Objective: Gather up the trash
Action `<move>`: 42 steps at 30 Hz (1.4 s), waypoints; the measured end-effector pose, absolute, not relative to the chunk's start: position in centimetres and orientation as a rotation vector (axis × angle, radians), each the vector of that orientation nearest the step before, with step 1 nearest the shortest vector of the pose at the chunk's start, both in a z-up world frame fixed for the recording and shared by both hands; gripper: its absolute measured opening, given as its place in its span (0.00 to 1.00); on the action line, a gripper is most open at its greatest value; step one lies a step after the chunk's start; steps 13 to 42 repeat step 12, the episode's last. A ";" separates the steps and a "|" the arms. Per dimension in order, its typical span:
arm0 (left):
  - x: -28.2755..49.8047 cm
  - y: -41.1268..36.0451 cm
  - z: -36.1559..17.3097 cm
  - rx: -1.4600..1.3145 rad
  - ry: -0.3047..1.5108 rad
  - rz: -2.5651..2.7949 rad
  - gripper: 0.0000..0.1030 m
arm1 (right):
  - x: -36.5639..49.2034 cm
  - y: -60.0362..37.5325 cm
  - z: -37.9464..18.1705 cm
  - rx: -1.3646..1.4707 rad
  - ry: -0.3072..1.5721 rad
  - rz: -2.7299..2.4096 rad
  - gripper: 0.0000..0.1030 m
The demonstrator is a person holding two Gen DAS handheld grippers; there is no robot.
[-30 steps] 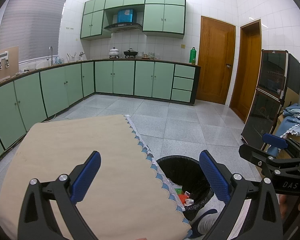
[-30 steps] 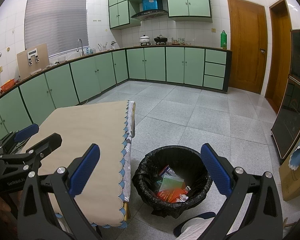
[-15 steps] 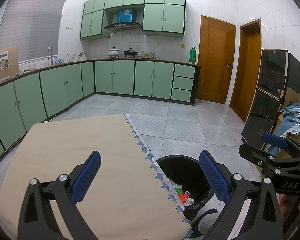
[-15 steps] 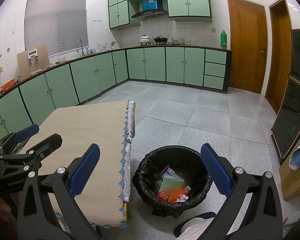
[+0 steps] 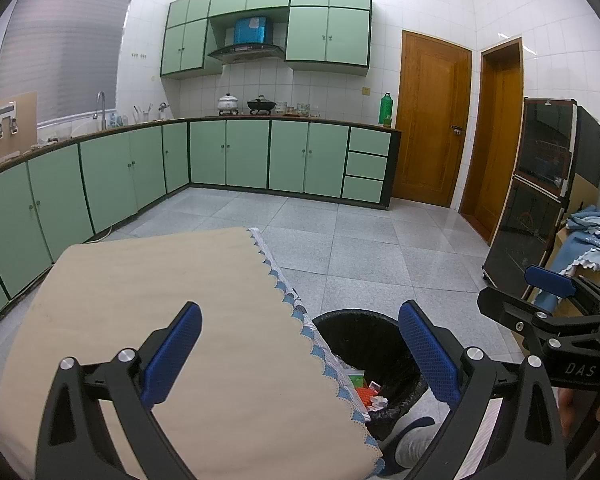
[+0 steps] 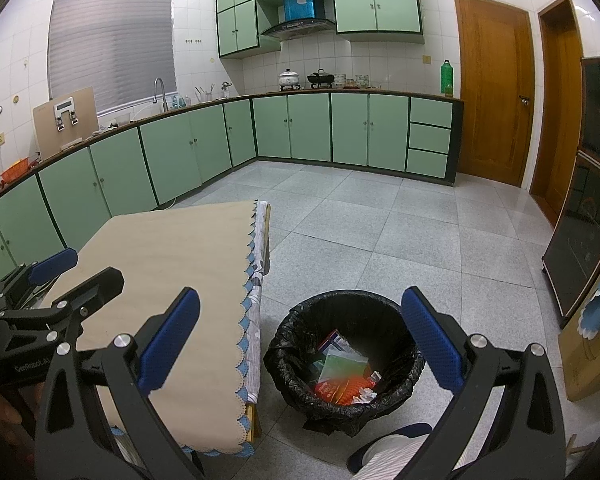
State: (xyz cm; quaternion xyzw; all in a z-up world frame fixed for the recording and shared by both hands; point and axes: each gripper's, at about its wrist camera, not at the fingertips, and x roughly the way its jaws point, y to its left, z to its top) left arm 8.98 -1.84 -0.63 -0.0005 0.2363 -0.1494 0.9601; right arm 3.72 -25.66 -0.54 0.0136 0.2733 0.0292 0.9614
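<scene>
Starting at the left, the table (image 6: 172,256) is wearing a beige cloth with a blue scalloped trim, and its top is showing no litter at all, which suggests the collecting is about finished. The left gripper (image 5: 300,354) is hovering above the near part of that cloth with its blue-padded jaws spread wide and nothing between them; it is sitting level and pointing out across the kitchen, more like a tool at rest than one reaching. In the right wrist view it is appearing at the left edge, above the table's near corner, well apart from the bin.

Moving right, the trash bin (image 6: 346,360), lined with a black bag, is standing on the tiled floor just beside the table's hanging edge, probably so that items can be dropped straight off the tabletop side. Inside it the trash (image 6: 342,380) is lying in a loose heap: an orange wrapper, a clear greenish bag, a crumpled white scrap and a small carton.

The right gripper (image 6: 300,344) is hanging above and a little in front of the bin, jaws also fully apart and empty, consistent with a drop already made. At the bottom a dark shoe and striped trouser leg of the person are showing, close beside the bin.
</scene>
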 end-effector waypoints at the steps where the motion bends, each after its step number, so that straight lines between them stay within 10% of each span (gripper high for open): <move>1: 9.0 -1.8 -0.6 -0.002 0.479 -0.303 0.94 | 3.8 -25.6 -0.5 0.028 0.553 0.059 0.95; 42: 8.8 -1.7 -0.9 0.000 0.478 -0.298 0.94 | 3.7 -25.6 -0.6 0.028 0.555 0.059 0.95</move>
